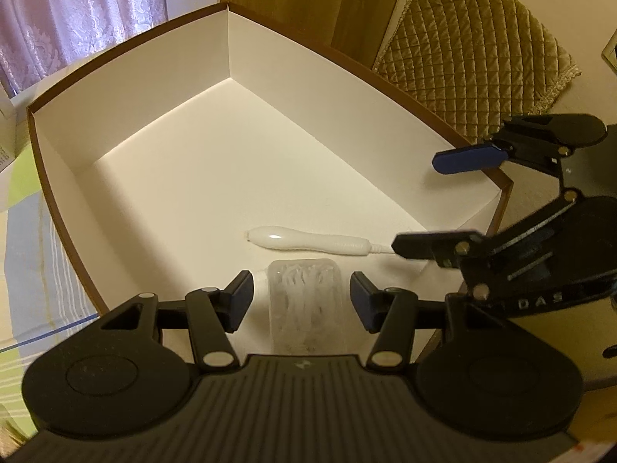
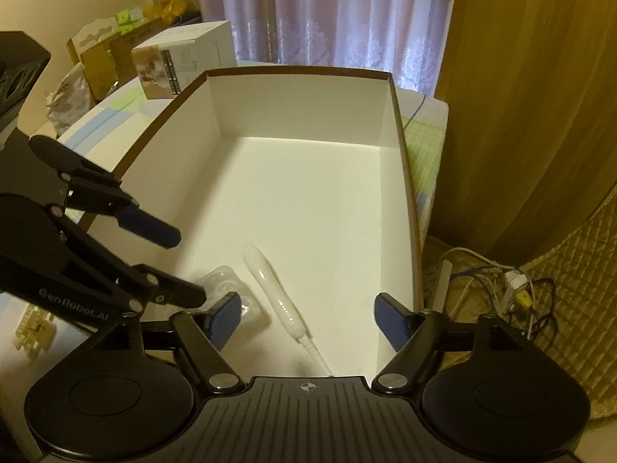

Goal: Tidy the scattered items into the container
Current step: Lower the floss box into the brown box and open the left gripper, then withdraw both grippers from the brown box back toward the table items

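A large white box with a brown rim (image 1: 127, 44) (image 2: 297, 71) fills both views. On its floor lie a white wand-shaped device with a cord (image 1: 308, 242) (image 2: 275, 293) and a clear plastic case of white strips (image 1: 304, 301) (image 2: 223, 283). My left gripper (image 1: 300, 301) (image 2: 175, 266) hovers open over the clear case, with nothing between its blue pads. My right gripper (image 2: 308, 318) (image 1: 420, 204) hangs open above the near right corner of the box, just above the wand's cord end, holding nothing.
The box rests on a striped cloth (image 1: 27, 254) (image 2: 100, 119). A white carton (image 2: 185, 58) and other boxes stand behind it on the left. Curtains (image 2: 347, 11) hang at the back. A quilted cushion (image 1: 470, 42) and loose cables (image 2: 513, 285) lie to the right.
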The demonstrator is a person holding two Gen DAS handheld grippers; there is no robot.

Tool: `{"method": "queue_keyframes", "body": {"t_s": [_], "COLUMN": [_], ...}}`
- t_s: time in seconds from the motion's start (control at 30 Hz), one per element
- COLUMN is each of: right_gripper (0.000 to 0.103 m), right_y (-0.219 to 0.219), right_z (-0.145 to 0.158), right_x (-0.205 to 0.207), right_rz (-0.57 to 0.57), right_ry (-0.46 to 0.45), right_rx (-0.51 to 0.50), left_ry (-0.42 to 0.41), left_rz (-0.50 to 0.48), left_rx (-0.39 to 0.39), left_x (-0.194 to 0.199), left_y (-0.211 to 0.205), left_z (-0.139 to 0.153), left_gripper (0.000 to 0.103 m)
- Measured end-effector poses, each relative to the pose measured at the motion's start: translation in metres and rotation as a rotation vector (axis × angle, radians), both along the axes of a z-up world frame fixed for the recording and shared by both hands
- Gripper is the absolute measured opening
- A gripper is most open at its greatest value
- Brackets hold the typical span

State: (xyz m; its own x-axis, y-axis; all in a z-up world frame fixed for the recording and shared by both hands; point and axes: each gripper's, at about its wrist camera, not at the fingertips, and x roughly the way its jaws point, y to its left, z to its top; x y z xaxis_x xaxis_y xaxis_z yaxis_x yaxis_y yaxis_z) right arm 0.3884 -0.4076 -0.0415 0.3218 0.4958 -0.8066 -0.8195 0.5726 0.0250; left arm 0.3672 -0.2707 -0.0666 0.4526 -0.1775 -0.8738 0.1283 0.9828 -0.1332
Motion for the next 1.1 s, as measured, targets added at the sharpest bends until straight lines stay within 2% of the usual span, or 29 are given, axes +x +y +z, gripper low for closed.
{"method": "queue_keyframes", "body": {"t_s": [0.1, 0.17, 0.33, 0.53, 0.77, 1.1], "right_gripper": [0.085, 0.09, 0.095, 0.101, 0.101, 0.101], "right_y": [0.002, 0.0, -0.005, -0.006, -0.005, -0.002], "right_z": [0.001, 0.003, 0.01, 0.019, 0.033, 0.048], "right_x": [-0.005, -0.007, -0.012, -0.025, -0.047, -0.094], "right_rz": [0.003, -0.009, -0.036, -0.072, -0.116, -0.215], "right_ry": [-0.023, -0.032, -0.033, -0.065, -0.07, -0.051], "right_rx": [-0.01, -0.011, 0.015, 0.032, 0.063, 0.091], "left_ry": [-0.012, -0.027, -0.047, -0.07, -0.107, -0.189], "left_rz": [-0.002, -0.002, 0.003, 0.002, 0.008, -0.046], "left_rx": [0.004, 0.026, 0.017, 0.016, 0.004, 0.005], "left_x": [-0.002, -0.004, -0.01, -0.02, -0.038, -0.096], "left_y": [0.001, 0.001, 0.004, 0.008, 0.018, 0.047], "left_z": [0.004, 0.007, 0.015, 0.025, 0.041, 0.07], "left_gripper": [0.057, 0.067, 0.075, 0.079, 0.085, 0.085]}}
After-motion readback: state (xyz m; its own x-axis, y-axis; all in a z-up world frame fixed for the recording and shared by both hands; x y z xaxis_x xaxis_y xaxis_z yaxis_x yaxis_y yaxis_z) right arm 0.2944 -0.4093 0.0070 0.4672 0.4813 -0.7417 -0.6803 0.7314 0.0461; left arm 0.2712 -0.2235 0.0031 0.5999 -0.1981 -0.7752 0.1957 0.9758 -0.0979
